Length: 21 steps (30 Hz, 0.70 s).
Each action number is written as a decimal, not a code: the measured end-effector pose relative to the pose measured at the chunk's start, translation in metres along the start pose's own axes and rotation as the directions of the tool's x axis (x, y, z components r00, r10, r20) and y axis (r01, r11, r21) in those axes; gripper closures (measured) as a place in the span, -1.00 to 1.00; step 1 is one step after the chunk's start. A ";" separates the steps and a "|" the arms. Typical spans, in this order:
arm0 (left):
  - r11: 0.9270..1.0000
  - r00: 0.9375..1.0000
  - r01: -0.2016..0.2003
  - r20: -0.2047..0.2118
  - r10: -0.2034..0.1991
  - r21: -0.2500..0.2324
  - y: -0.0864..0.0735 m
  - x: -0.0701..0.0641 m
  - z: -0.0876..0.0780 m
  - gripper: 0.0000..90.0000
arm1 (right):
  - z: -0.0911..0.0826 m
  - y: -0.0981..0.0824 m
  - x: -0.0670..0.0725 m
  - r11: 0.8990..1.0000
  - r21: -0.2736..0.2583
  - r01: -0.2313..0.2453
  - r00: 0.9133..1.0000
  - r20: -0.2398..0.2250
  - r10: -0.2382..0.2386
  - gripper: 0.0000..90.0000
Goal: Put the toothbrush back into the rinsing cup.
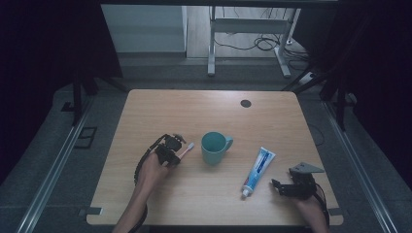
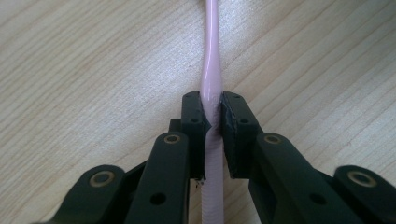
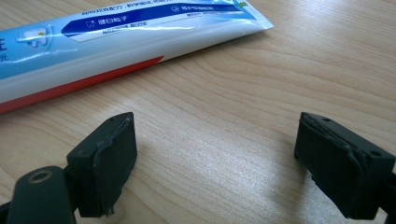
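Observation:
A pink toothbrush (image 2: pixel 211 70) lies on the wooden table (image 1: pixel 209 109). In the left gripper view both pads press on its handle, so my left gripper (image 2: pixel 212 105) is shut on it. From above, that left gripper (image 1: pixel 171 149) sits left of a teal mug (image 1: pixel 214 146), with the toothbrush (image 1: pixel 186 148) head pointing toward the mug. A blue and white toothpaste tube (image 1: pixel 257 171) lies right of the mug, cap toward the front edge. My right gripper (image 1: pixel 278 186) rests open just right of the cap. In its own view the right gripper (image 3: pixel 215 161) has bare wood between its jaws, the toothpaste tube (image 3: pixel 116 42) beyond them.
A dark round cable hole (image 1: pixel 246 103) sits near the table's far edge. Behind the table stands a white desk frame (image 1: pixel 248 39) with cables on the floor. Dark curtains hang on both sides.

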<state>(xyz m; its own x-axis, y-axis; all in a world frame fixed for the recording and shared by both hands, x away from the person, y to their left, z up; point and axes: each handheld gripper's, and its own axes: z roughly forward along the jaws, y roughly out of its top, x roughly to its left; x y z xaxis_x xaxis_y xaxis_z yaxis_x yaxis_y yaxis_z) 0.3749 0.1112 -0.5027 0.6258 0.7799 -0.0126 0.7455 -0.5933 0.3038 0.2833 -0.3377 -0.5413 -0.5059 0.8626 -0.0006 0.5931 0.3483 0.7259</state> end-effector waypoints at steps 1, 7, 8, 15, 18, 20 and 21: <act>1.000 1.000 -0.002 0.001 0.002 -0.004 0.000 0.001 -0.001 0.78 | 0.000 0.000 0.000 1.000 0.000 0.000 1.000 0.000 0.000 -0.71; 0.999 1.000 0.005 0.012 -0.004 -0.049 -0.001 0.004 -0.012 0.78 | 0.000 0.000 0.000 1.000 0.001 -0.001 1.000 0.000 0.001 -0.72; 0.998 1.000 0.004 0.020 -0.003 -0.056 -0.001 0.005 -0.015 0.78 | 0.000 0.000 0.000 1.000 0.001 -0.001 1.000 0.000 0.001 -0.71; 0.990 0.998 0.019 0.054 -0.012 -0.138 -0.002 0.011 -0.034 0.78 | 0.000 0.000 0.000 1.000 0.001 -0.001 1.000 0.000 0.001 -0.72; 0.984 0.997 0.027 0.073 -0.015 -0.175 -0.002 0.012 -0.043 0.78 | 0.000 0.000 0.000 1.000 0.001 0.000 1.000 0.000 0.000 -0.72; 0.980 0.997 0.027 0.076 -0.012 -0.197 -0.002 0.012 -0.049 0.78 | 0.000 0.000 0.000 1.000 0.001 -0.001 1.000 0.000 0.001 -0.71; 0.978 0.997 0.027 0.079 -0.011 -0.206 -0.002 0.012 -0.051 0.78 | 0.000 0.000 0.000 1.000 0.001 -0.001 1.000 0.000 0.001 -0.71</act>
<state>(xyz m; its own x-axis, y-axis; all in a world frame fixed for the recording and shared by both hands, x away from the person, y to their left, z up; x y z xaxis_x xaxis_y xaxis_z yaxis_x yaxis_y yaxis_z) 0.3690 0.1317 -0.4548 0.6333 0.7685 -0.0909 0.6991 -0.5178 0.4930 0.2833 -0.3376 -0.5412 -0.5054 0.8629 -0.0002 0.5940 0.3481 0.7252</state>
